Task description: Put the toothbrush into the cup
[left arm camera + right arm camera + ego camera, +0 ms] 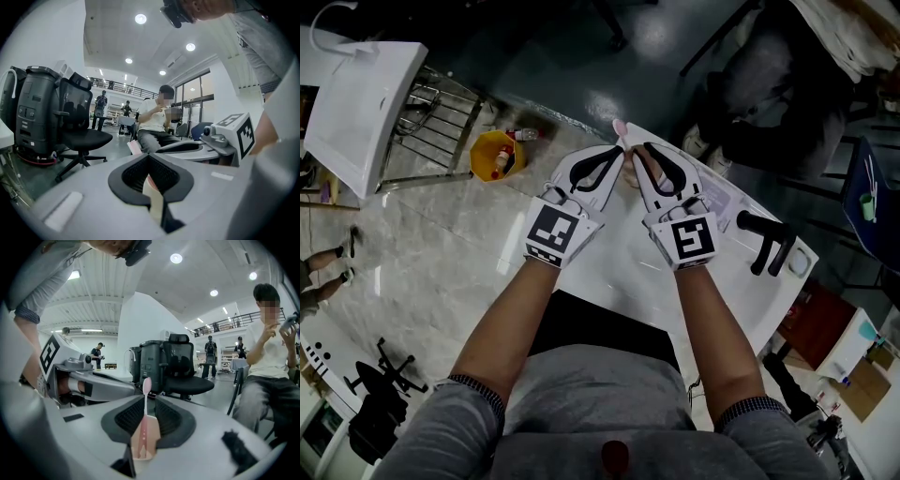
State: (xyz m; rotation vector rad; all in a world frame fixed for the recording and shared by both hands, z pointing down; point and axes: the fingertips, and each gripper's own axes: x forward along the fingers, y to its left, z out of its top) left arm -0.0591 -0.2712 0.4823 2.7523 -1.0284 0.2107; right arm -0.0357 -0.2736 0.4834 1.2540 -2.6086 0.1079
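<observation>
A pink toothbrush (145, 427) stands upright between the jaws of my right gripper (149, 398), which is shut on its wide handle, the head (146, 383) rising above the tips. In the head view the brush head (619, 127) pokes out past both grippers above the far edge of the white table (628, 281). My left gripper (616, 156) and right gripper (641, 154) meet tip to tip. The left gripper (149, 157) is shut on a cream-pink strip (153, 197), apparently the same toothbrush seen edge-on. A small round pale rim (797, 262) at the table's right corner may be the cup.
Two black handles (766, 242) and a clear wrapper (719, 200) lie on the table's right side. On the floor to the left are a yellow bucket (495, 156), a wire rack (431, 122) and another white table (356, 103). A person (769, 84) sits beyond the far edge.
</observation>
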